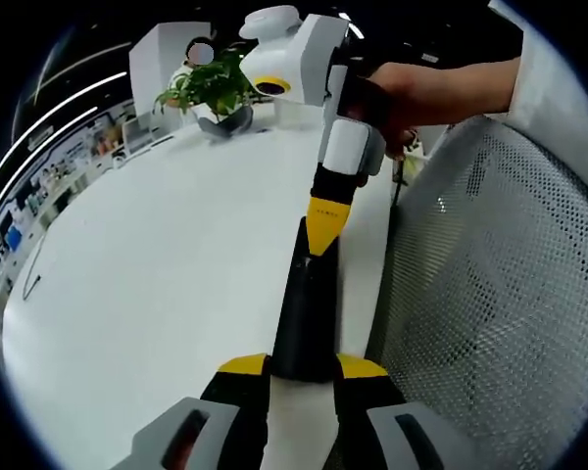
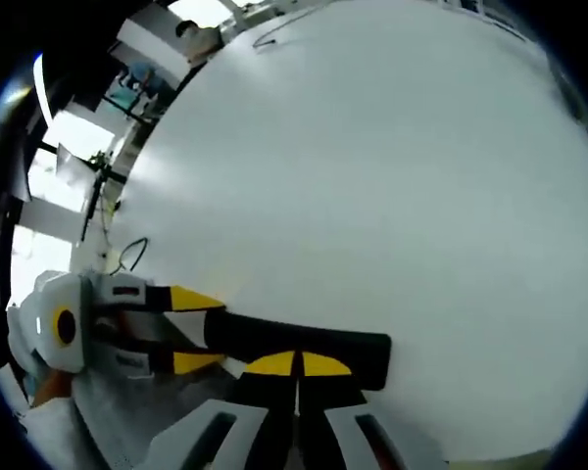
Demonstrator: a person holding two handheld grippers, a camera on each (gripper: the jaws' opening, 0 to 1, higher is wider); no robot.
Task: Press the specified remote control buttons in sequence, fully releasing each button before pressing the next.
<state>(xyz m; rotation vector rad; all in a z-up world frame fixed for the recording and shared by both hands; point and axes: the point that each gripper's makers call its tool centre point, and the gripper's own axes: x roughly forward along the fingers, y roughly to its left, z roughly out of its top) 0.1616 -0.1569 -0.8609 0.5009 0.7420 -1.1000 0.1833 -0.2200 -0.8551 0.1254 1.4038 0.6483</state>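
Note:
A long black remote control [image 1: 305, 304] lies on the white table [image 1: 157, 274] along its edge. My left gripper [image 1: 304, 368] is shut on the remote's near end, one yellow-tipped jaw on each side. My right gripper [image 1: 327, 223] comes down from the top, held by a hand [image 1: 421, 93], with its jaws shut together and the yellow tip resting on the remote's far part. In the right gripper view, my right gripper [image 2: 298, 364] sits shut on top of the remote [image 2: 358, 354]. There the left gripper [image 2: 202, 331] grips the remote's end from the left.
A grey mesh chair back [image 1: 490, 294] stands close beside the table edge on the right. A potted green plant [image 1: 211, 88] and white boxes sit at the far end of the table. A thin cable [image 2: 129, 253] lies near the table's edge.

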